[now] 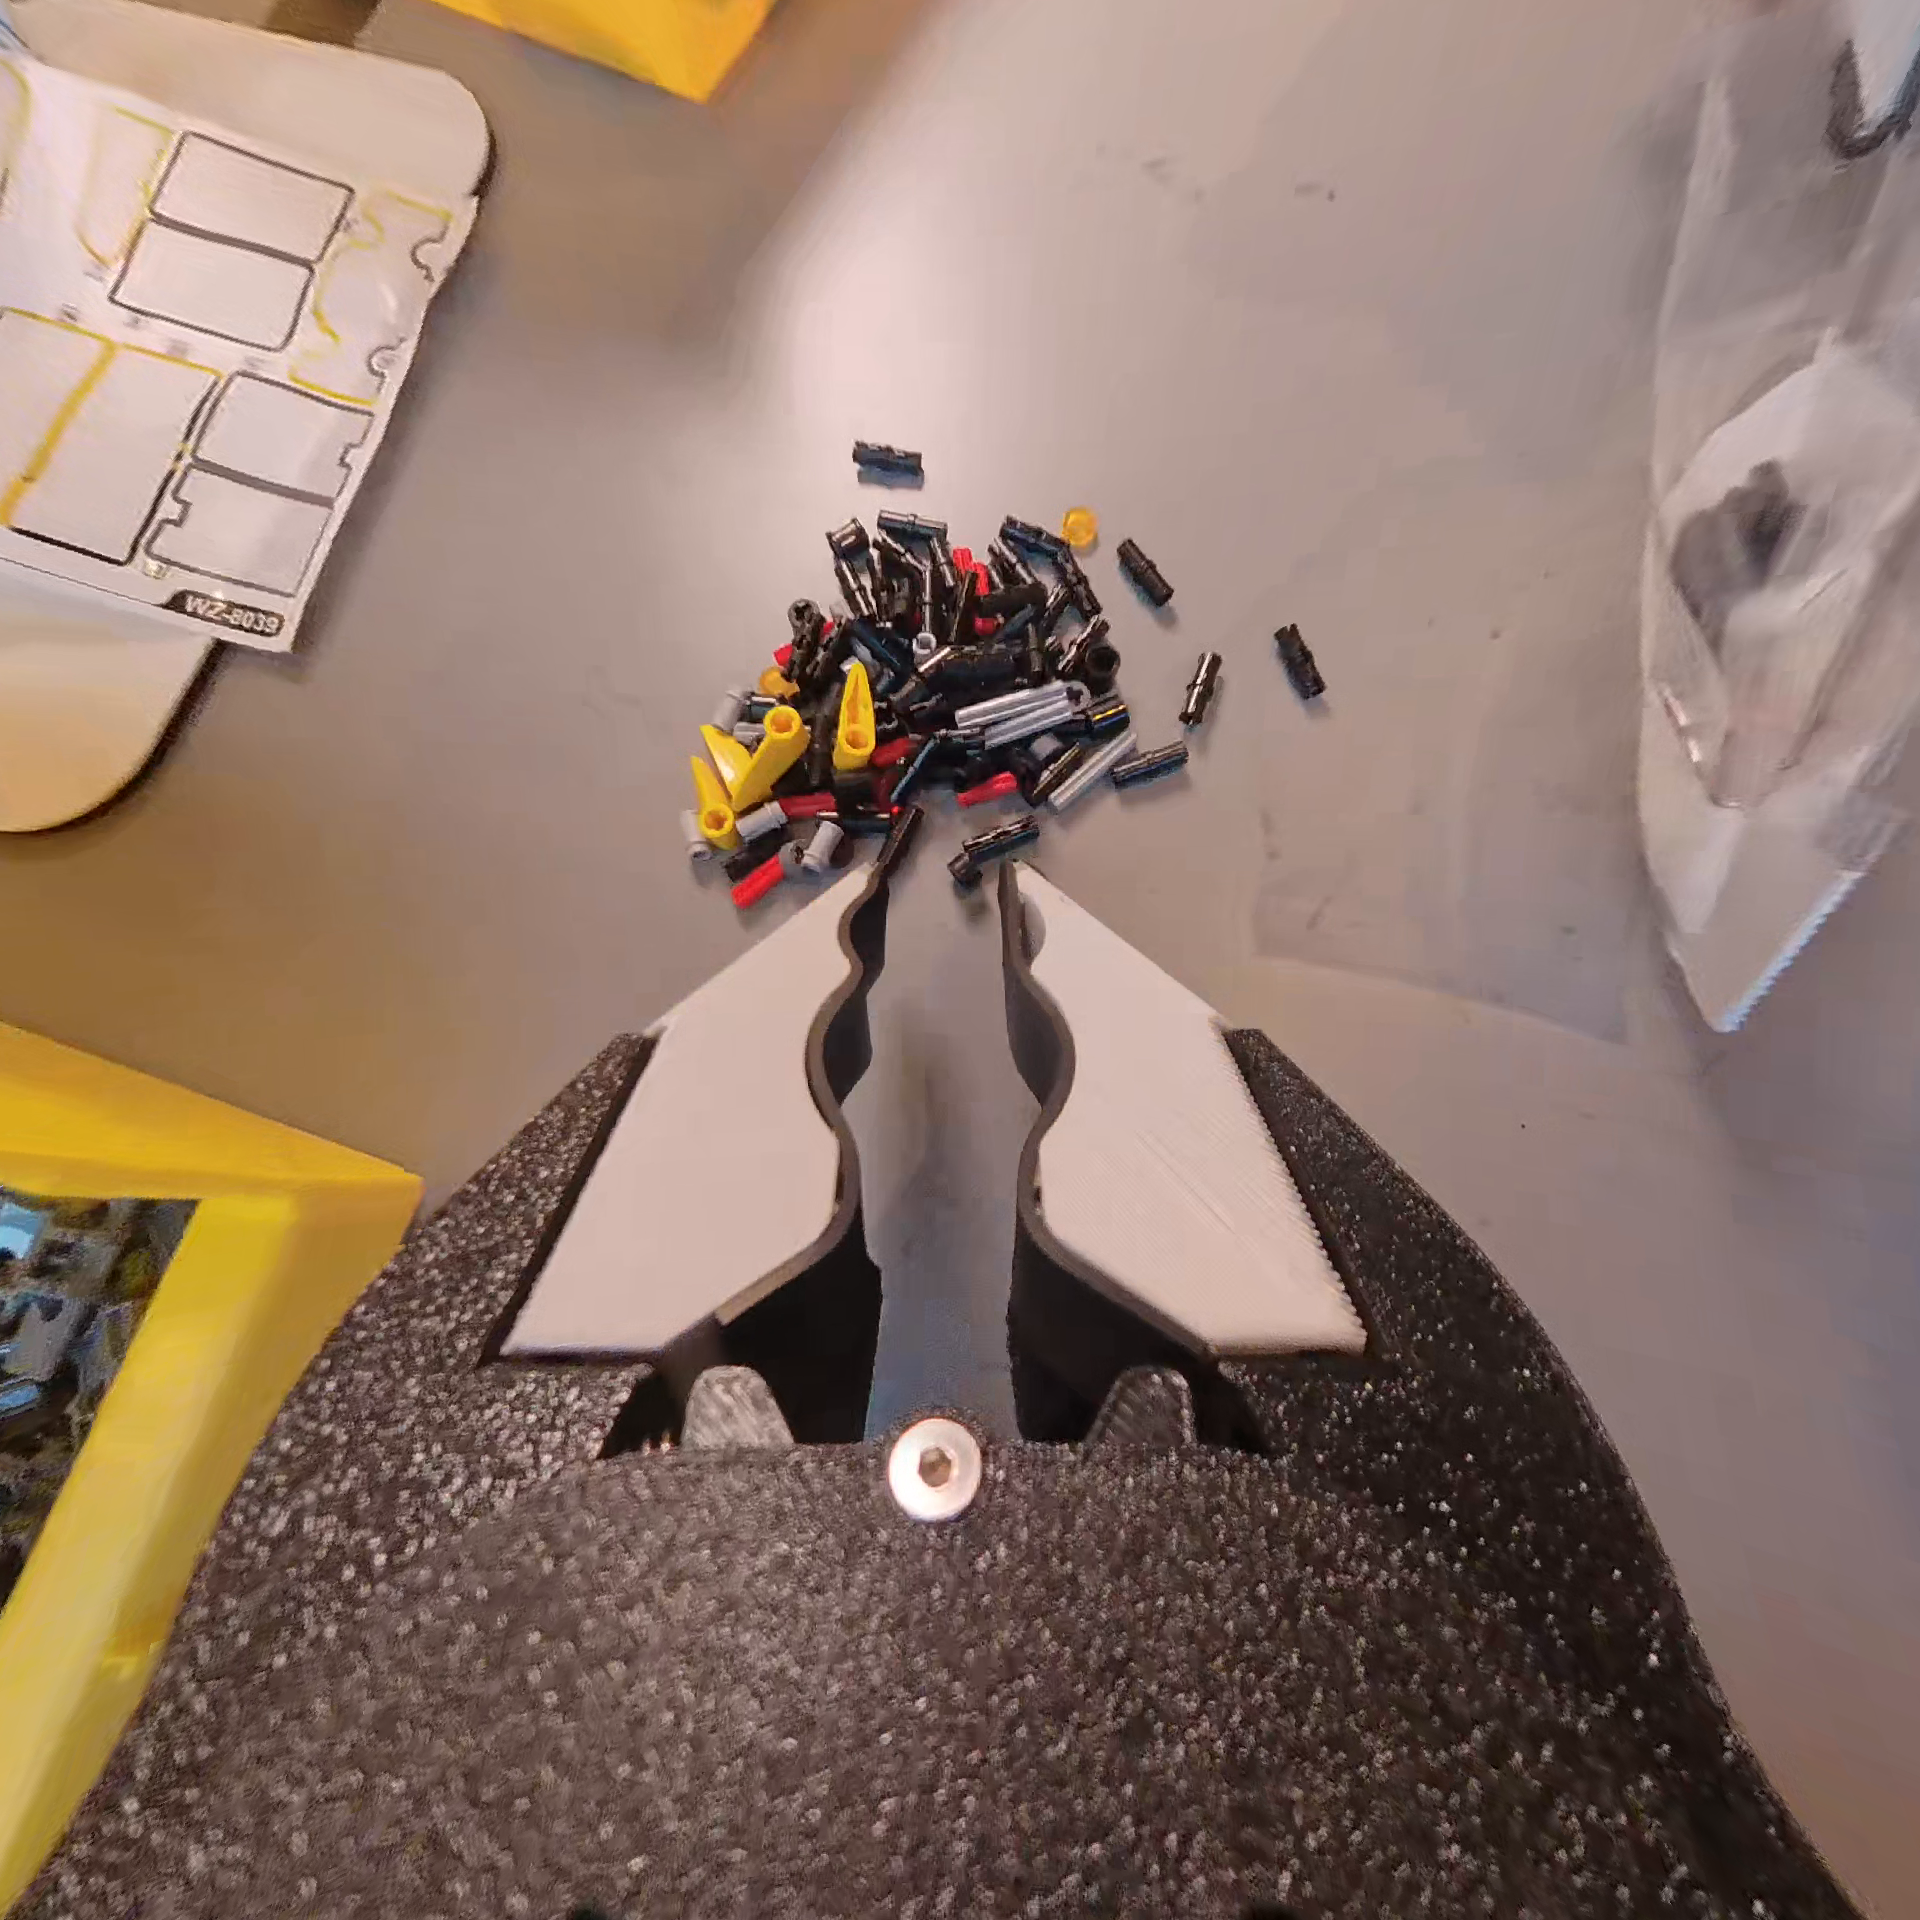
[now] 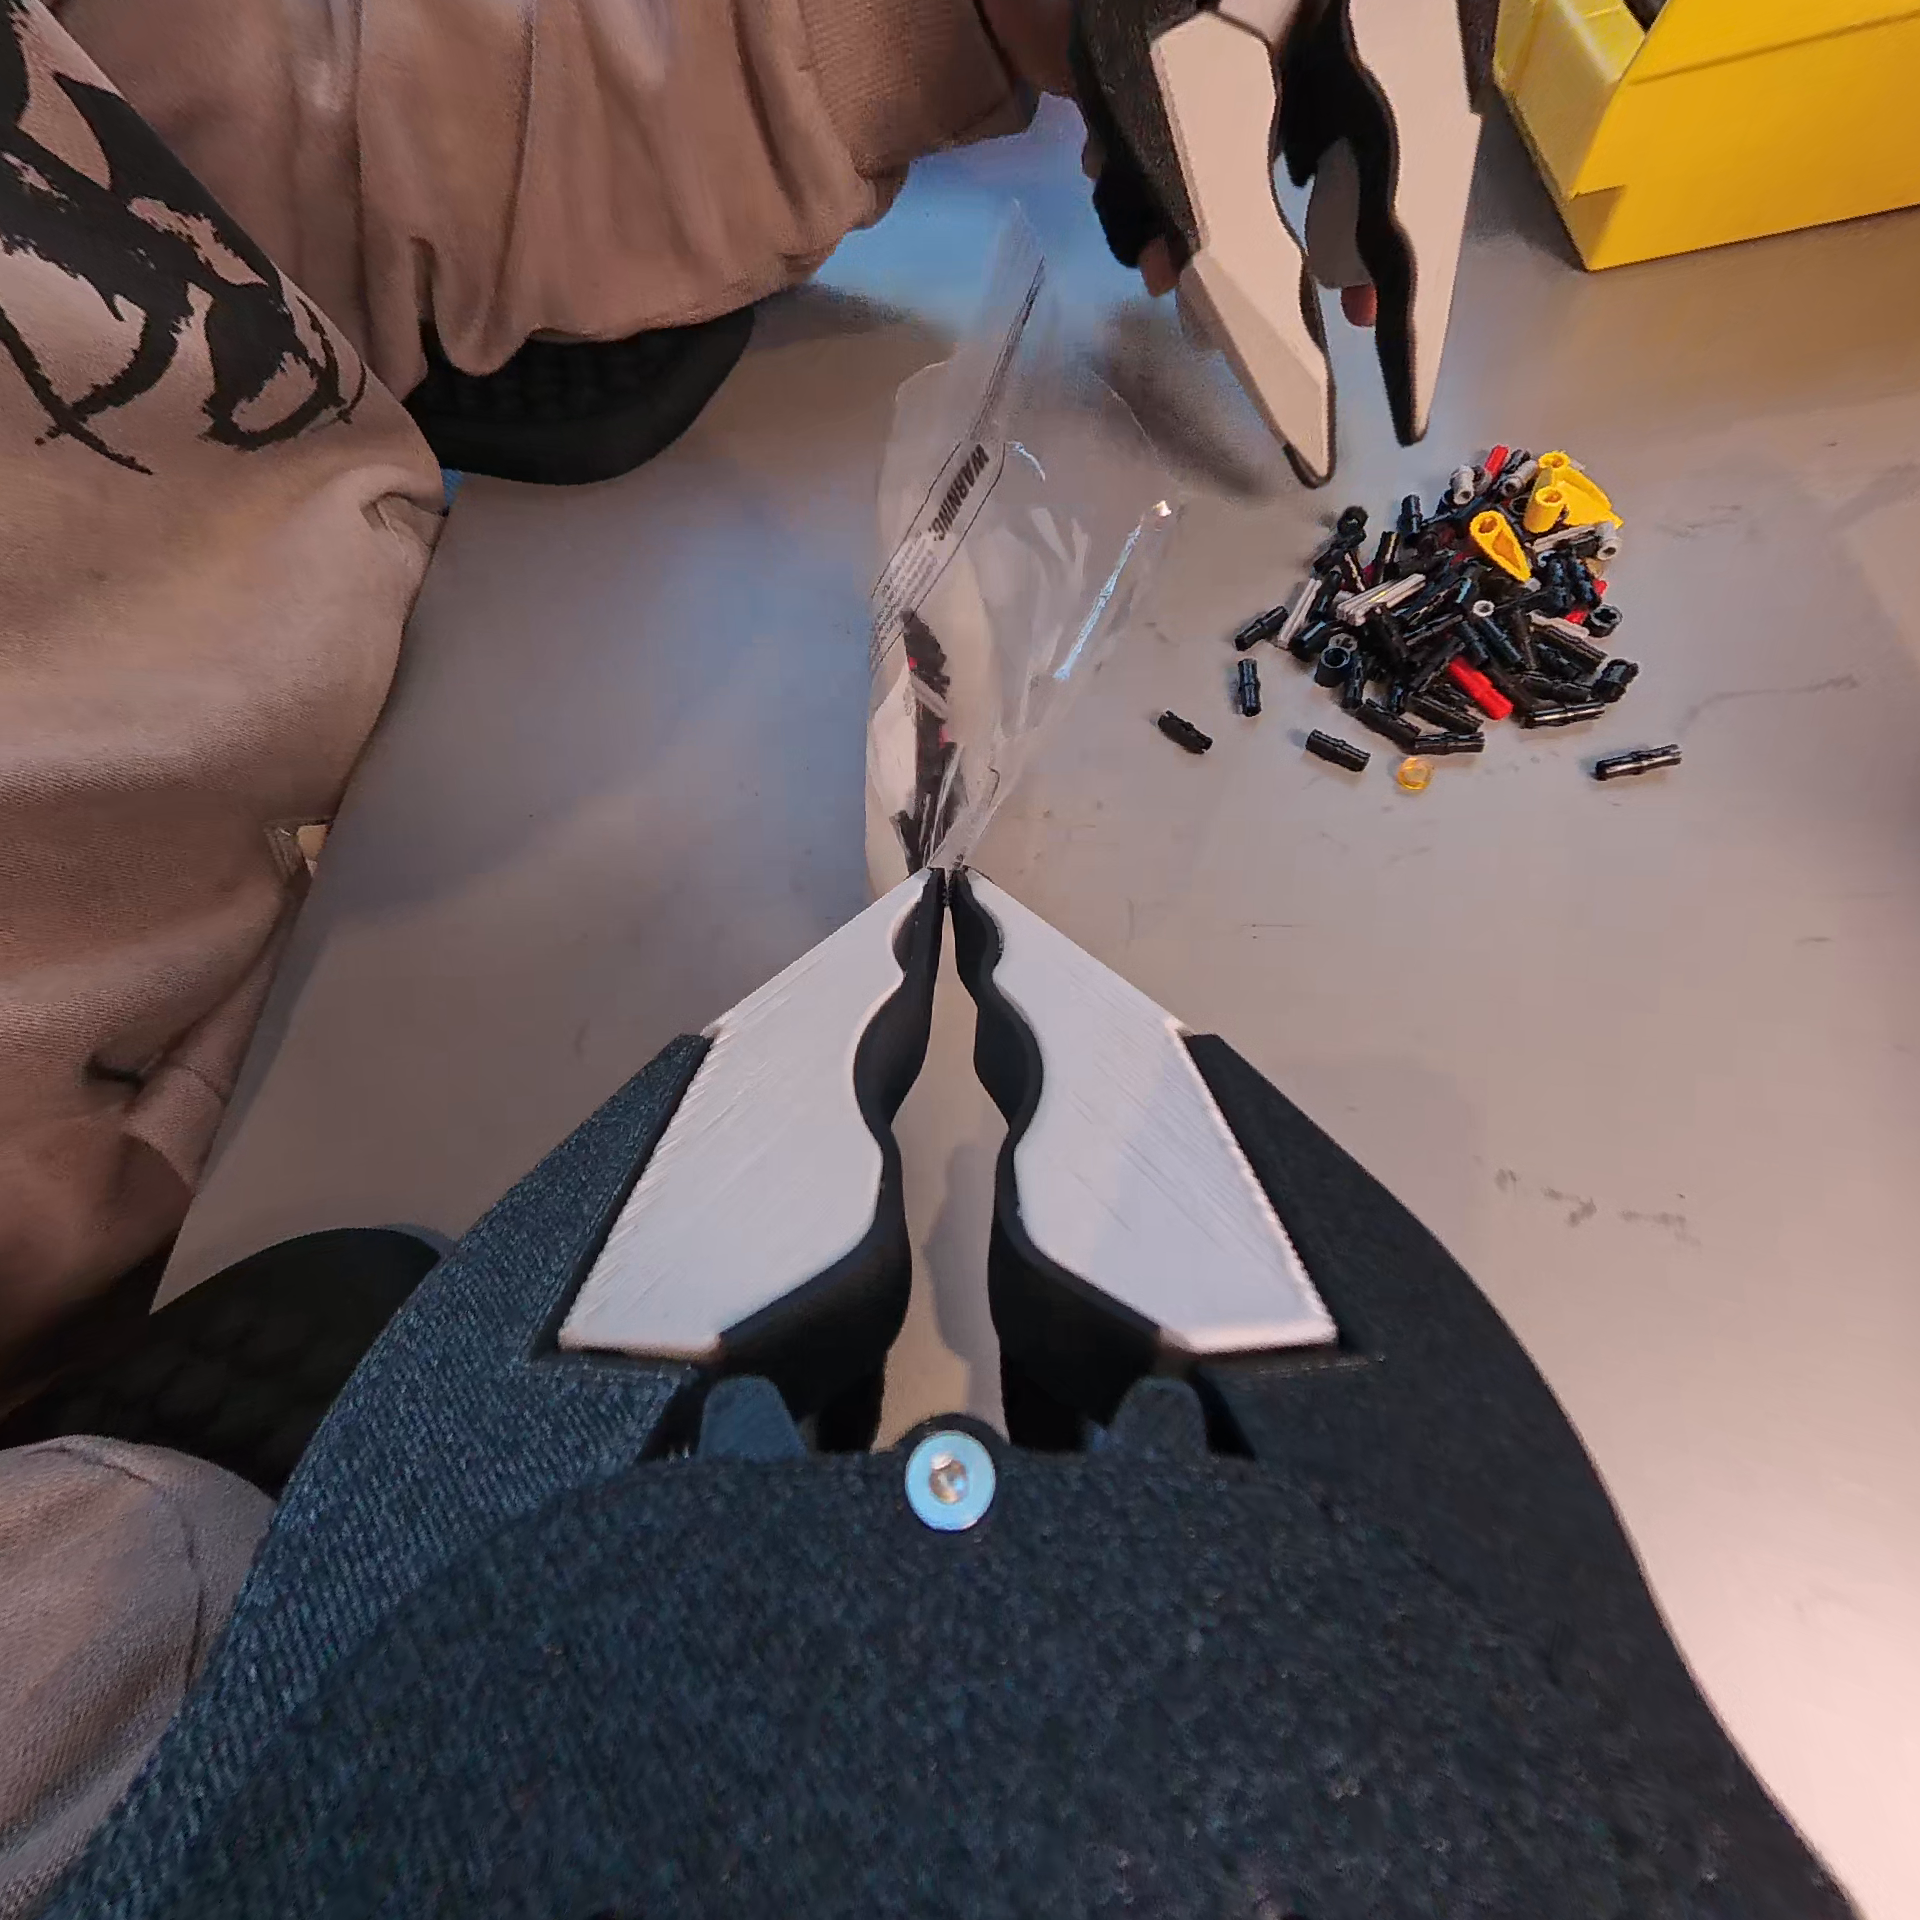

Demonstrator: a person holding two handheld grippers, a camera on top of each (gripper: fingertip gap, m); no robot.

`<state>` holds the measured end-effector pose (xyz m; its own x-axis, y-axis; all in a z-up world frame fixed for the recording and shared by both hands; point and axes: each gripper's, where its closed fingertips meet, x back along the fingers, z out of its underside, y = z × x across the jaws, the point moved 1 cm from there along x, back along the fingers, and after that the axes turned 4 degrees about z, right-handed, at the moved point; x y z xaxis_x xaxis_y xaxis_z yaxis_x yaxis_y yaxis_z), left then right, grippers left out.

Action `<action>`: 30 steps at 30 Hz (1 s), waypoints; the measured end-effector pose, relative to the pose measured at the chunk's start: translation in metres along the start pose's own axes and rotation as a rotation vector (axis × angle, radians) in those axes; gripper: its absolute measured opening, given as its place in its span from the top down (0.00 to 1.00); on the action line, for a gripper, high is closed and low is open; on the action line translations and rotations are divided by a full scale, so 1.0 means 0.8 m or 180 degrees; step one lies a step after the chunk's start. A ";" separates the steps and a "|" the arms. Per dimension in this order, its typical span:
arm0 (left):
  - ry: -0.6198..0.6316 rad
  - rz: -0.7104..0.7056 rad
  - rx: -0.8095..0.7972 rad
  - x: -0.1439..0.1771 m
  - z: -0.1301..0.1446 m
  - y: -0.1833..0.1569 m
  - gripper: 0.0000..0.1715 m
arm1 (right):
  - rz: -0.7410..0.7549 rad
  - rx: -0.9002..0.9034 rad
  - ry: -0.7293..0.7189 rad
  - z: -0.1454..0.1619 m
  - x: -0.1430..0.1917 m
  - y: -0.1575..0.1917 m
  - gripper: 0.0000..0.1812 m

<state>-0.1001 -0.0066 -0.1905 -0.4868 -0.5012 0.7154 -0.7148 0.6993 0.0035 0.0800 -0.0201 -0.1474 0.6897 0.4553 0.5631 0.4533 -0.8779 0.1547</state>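
Left wrist view, L to R: far left, a white sticker sheet (image 1: 197, 353) w/ black and yellow outlines lies on a pale rounded board (image 1: 62, 727). Near left, a yellow box (image 1: 208, 1299). Centre: left gripper (image 1: 943, 878), jaws a narrow gap apart, nothing between them, tips just beside the near edge of a pile of small plastic pieces (image 1: 935, 686), mostly black pins, some red, grey, yellow, on the grey table (image 1: 1351, 1351). A few black pins lie scattered to the pile's right. Far right, a clear plastic bag (image 1: 1766, 623).

Right wrist view, L to R: person's tan sleeve (image 2: 312, 260) at left. Centre: right gripper (image 2: 948, 883), tips pinched tight on the bag's corner; bag hangs off the table, a few black and red pieces inside. Right of it, the left gripper's tips point down at the table, just beside the pile. Yellow box at far right.
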 end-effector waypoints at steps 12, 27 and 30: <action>0.0000 0.0021 -0.0099 -0.004 -0.012 -0.007 0.99 | 0.0010 0.0007 0.0008 0.000 0.000 0.000 1.00; -0.1046 0.0509 -0.0398 0.046 -0.121 -0.078 0.94 | 0.0024 0.0045 0.0012 -0.002 -0.001 0.001 1.00; -0.0685 0.0267 -0.0138 0.030 -0.074 -0.036 0.92 | 0.0023 0.0030 0.0009 -0.001 0.003 0.001 1.00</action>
<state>-0.0615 -0.0085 -0.1319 -0.6428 -0.5343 0.5489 -0.6474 0.7619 -0.0165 0.0812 -0.0199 -0.1453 0.6912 0.4486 0.5665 0.4537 -0.8796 0.1430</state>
